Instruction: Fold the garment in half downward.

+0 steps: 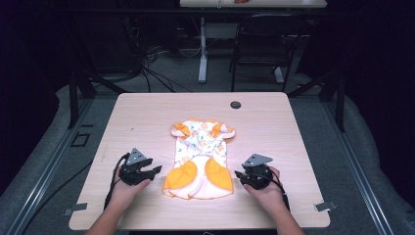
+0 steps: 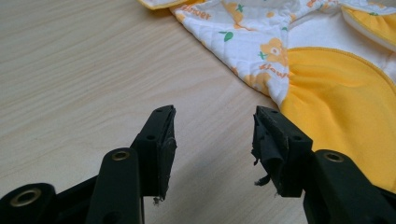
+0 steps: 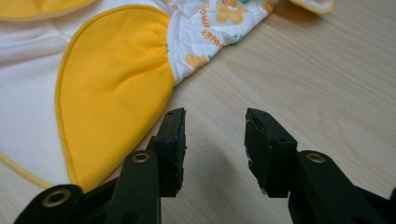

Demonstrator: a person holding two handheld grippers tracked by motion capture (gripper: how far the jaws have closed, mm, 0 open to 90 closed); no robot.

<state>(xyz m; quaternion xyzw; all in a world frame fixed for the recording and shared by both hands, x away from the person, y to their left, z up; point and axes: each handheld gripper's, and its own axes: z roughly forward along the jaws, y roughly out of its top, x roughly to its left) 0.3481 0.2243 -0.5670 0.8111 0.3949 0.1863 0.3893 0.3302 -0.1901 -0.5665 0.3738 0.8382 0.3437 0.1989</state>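
A small baby garment [image 1: 199, 159], white with orange print and two orange-yellow panels, lies flat in the middle of the wooden table [image 1: 147, 112]. My left gripper [image 1: 152, 172] rests on the table just left of its lower edge, jaws open and empty. In the left gripper view the left gripper [image 2: 212, 133] points at bare wood, with the garment [image 2: 336, 93] to its right. My right gripper [image 1: 241, 175] sits just right of the garment, open and empty too. Seen from the right gripper view, the right gripper [image 3: 215, 135] has the orange panel [image 3: 112, 79] at its left.
A dark round grommet [image 1: 236, 105] is set in the table near its far edge. Beyond the table stand a black chair [image 1: 264, 44] and a white table leg [image 1: 202, 49], with cables on the floor. Metal frame rails run along both sides.
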